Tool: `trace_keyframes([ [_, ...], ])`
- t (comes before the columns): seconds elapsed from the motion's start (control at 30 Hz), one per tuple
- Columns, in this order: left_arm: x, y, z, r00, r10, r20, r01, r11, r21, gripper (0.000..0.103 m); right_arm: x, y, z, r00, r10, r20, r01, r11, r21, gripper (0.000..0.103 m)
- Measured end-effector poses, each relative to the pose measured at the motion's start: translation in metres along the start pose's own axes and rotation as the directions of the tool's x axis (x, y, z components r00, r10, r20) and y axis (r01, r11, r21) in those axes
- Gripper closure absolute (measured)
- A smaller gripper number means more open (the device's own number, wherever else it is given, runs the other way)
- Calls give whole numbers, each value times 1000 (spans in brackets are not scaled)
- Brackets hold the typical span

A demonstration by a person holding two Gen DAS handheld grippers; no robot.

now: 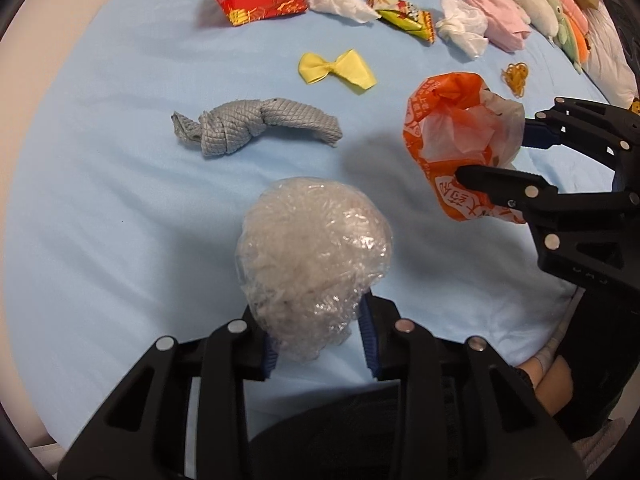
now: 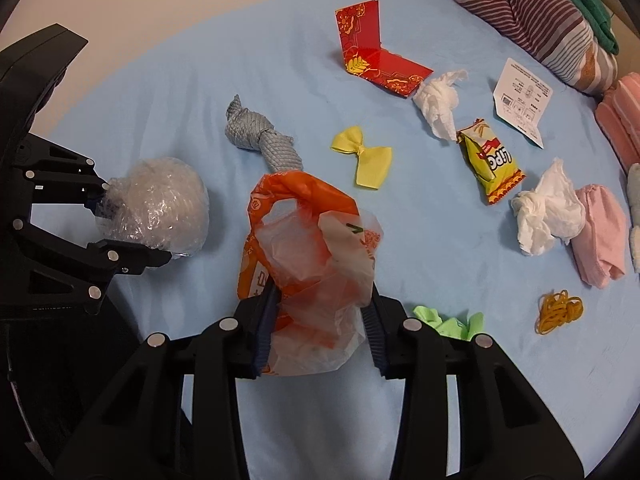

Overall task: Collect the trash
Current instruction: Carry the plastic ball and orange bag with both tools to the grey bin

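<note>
Crinkled clear plastic, a ball of bubble wrap (image 1: pixel 314 264), sat squeezed between the pads of your left gripper (image 1: pixel 320 344), which pointed down at the pale blue bedsheet (image 1: pixel 120 208). Your right gripper (image 2: pixel 320 332) had its jaws pressed in on an orange and white plastic bag (image 2: pixel 308 256), the bag's mouth standing open above the fingers. The two grippers were near each other, bag to the right of the wrap ball. Loose on the sheet beyond them lay a knotted grey cloth (image 1: pixel 256 126), a yellow bow (image 1: pixel 336 70), a folded red envelope (image 2: pixel 376 52), two crumpled white tissues (image 2: pixel 438 102), a yellow snack wrapper (image 2: pixel 488 160), a printed paper tag (image 2: pixel 522 100), a tangle of yellow rubber bands (image 2: pixel 558 310) and a folded pink cloth (image 2: pixel 598 236). A scrap of green showed just beside your right gripper's finger (image 2: pixel 448 322).
</note>
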State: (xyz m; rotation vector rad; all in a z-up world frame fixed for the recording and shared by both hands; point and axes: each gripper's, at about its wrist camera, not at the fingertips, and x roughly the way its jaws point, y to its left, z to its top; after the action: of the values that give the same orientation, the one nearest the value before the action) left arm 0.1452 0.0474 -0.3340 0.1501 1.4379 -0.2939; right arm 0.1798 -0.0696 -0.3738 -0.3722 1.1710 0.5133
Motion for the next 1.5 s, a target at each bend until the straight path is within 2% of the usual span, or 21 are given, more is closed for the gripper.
trace_keyframes([
  [0.27,-43,-33,-15,998,24,53,-26,999,38,70,-49,-4,-15,997,-36,70,35,999,15,65],
  [0.5,-85,-84,-20,992,36,120,-49,992,112,70,-112,-15,-51,987,-88,134,80,995,66,65],
  [0.67,-114,-125,-24,983,38,181,-69,984,166,70,-161,-33,-86,970,-162,180,139,982,131,65],
  [0.9,-153,-204,-30,961,0,275,-79,958,276,69,-219,-69,-147,936,-280,212,220,938,266,65],
  [1.1,-175,-285,-29,946,-55,319,-85,908,410,69,-274,-101,-211,897,-379,227,271,878,393,65],
  [1.27,-189,-357,-22,933,-127,336,-73,849,524,69,-321,-130,-268,859,-466,210,315,806,502,65],
  [1.37,-196,-403,-18,926,-179,332,-56,806,590,69,-349,-145,-303,834,-519,185,340,749,569,65],
  [1.5,-206,-467,-14,916,-249,316,-34,735,677,69,-383,-166,-348,800,-582,145,362,662,656,65],
])
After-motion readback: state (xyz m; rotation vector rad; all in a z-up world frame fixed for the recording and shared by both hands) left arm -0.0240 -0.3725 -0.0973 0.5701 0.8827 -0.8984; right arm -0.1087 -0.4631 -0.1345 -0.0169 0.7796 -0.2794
